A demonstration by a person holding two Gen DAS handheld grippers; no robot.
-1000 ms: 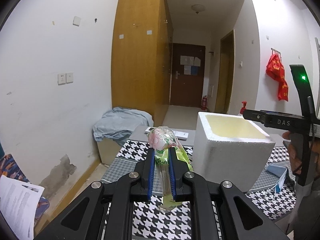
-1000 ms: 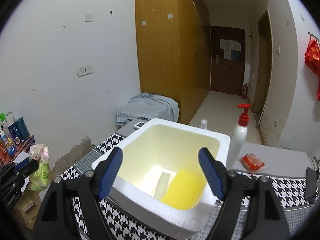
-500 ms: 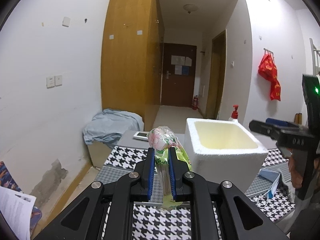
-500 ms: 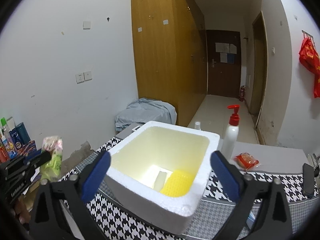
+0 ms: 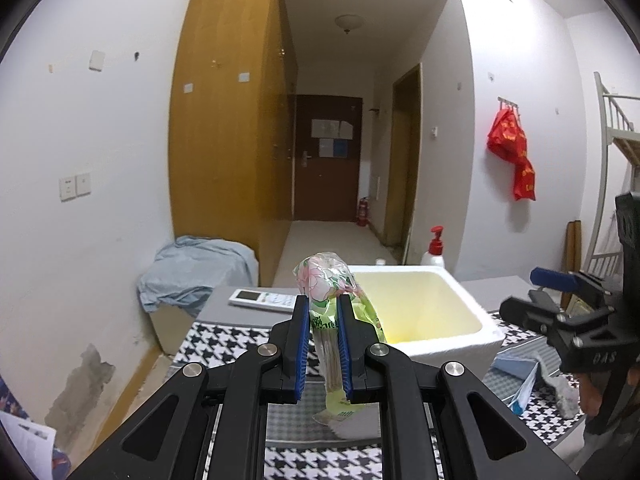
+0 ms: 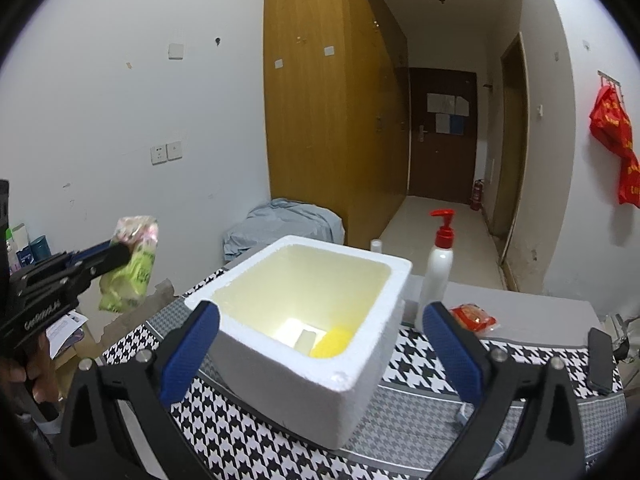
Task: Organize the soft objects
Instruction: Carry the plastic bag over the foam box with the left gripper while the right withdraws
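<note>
The left gripper (image 5: 324, 340) is clamped on a soft green-and-pink plastic packet (image 5: 330, 300), held in the air beside the white foam box (image 6: 304, 320) — not yet over its opening. The right gripper (image 6: 320, 340) has just been opening; its jaws stand wide with nothing gripped between them. Risk: the slack packet may snag the box rim or slip out — the clamp pinches only its narrow middle.

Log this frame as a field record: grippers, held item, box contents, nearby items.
left gripper: shut on green plastic packet, in the air left of the box
right gripper: open, empty, jaws just widened, in front of the box
foam box: open top, on houndstooth cloth
inside box: yellow sponge, small white block
beside box: pump bottle, red packet
</note>
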